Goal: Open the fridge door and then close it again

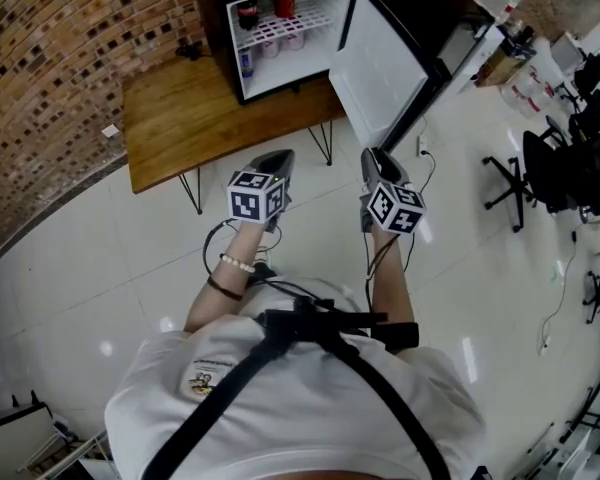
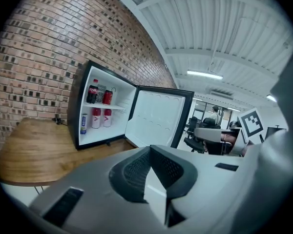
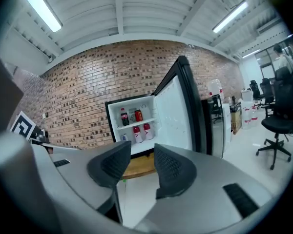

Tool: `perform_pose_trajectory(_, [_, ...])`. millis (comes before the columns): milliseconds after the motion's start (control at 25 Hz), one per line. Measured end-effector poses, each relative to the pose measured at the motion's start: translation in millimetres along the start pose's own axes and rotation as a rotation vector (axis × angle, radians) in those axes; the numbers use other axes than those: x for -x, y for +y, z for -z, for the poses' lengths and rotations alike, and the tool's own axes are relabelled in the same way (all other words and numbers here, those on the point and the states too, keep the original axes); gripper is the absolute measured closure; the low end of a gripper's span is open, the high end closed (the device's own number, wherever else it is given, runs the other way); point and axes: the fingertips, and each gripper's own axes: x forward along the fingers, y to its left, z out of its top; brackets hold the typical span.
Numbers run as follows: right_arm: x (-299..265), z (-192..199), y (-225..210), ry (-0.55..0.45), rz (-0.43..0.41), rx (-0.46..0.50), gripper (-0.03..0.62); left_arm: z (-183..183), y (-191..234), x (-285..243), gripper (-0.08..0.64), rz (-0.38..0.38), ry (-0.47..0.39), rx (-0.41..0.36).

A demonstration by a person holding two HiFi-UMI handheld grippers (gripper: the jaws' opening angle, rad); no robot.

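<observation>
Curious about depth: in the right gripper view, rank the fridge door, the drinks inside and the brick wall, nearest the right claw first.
1. Fridge door, open, at right.
2. Drinks, on fridge shelves.
3. Brick wall, behind the fridge.

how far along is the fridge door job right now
Opening looks done: the fridge door stands wide open. In hand: nothing is gripped. The right gripper has its fingers apart and empty, short of the door. The left gripper is shut on nothing. Left to do: pushing the door closed.
</observation>
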Motion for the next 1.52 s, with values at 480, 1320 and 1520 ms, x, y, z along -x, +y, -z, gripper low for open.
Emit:
perform_pose_trajectory(480, [-3.2, -156.1, -90.5, -0.179, 0.097, 0.149, 0.245, -10.0, -7.0, 3.9, 0.558, -0.003, -0.024, 0.028])
perform_pose_trajectory(1320, [-46.4, -191.0, -96.3, -0.146, 0.056, 0.245, 0.4, 2.4, 16.1, 36.1, 0.558, -0.099, -0.036, 0.089])
perform_pose_trajectory(1520, [-45.9, -179.0, -53.7, -0.134, -0.06, 0.259, 0.43, 5.5, 14.4, 37.9, 0.558, -0.099, -0.034, 0.093])
